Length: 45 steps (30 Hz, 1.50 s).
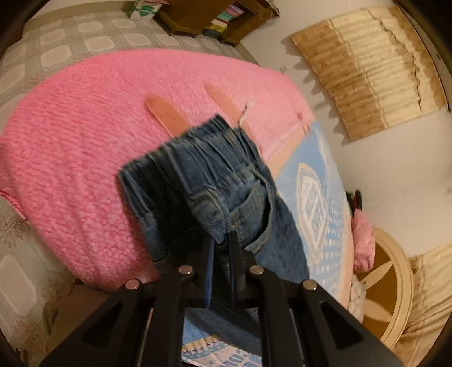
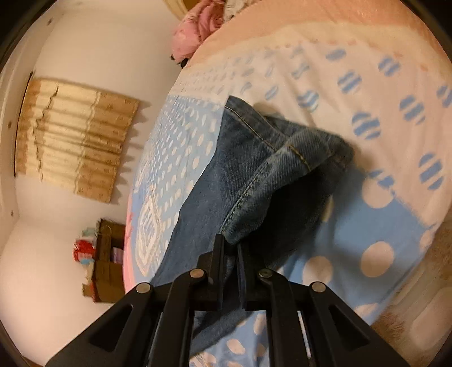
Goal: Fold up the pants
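A pair of blue denim pants [image 1: 214, 180] hangs over the bed. In the left wrist view my left gripper [image 1: 221, 242] is shut on the denim just below the gathered elastic waistband [image 1: 197, 141], near a pocket. In the right wrist view my right gripper [image 2: 230, 245] is shut on a stitched hem of the pants [image 2: 271, 169], with the leg draped down across the blue dotted bedsheet [image 2: 367, 225]. The fabric under both grippers is hidden by the black fingers.
A pink knitted blanket [image 1: 93, 146] covers the left part of the bed, beside the blue and white sheet [image 1: 313, 197]. A pink pillow [image 2: 195, 31] lies by the cream headboard [image 1: 395, 282]. A wooden shelf [image 1: 220, 19] and beige curtain [image 1: 373, 67] stand along the white walls.
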Each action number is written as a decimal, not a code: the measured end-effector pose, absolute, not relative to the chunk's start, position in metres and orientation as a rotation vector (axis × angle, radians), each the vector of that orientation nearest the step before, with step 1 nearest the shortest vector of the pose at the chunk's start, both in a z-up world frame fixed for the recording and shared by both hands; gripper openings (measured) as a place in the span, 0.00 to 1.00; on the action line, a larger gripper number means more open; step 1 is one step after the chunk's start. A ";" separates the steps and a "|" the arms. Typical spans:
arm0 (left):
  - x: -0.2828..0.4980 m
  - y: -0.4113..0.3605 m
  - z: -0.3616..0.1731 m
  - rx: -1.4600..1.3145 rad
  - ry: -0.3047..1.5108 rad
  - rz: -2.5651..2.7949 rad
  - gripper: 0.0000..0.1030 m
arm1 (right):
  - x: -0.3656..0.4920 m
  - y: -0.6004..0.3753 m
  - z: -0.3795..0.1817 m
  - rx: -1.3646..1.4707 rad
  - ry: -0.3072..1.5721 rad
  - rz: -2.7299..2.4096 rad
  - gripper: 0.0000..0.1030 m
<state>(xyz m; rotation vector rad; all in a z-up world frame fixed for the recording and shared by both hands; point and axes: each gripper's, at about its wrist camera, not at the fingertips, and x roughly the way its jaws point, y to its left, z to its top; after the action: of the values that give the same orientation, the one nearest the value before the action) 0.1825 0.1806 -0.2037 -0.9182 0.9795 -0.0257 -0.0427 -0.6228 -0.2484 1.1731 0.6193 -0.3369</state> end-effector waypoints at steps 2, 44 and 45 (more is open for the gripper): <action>0.177 0.188 -0.203 -0.832 0.969 0.059 0.06 | -0.052 -0.632 -0.261 1.192 0.652 -0.368 0.08; 0.162 0.153 -0.185 -0.404 1.028 0.097 0.23 | -0.065 -0.608 -0.198 1.015 0.509 -0.654 0.41; 0.164 0.153 -0.188 -0.414 1.031 0.091 0.24 | -0.059 -0.590 -0.190 1.012 0.512 -0.571 0.44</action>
<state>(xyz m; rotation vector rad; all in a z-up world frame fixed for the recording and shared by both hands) 0.1643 0.1531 -0.1875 -0.4142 1.0309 0.0911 -0.0585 -0.5901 -0.1897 1.0120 0.5120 -0.5711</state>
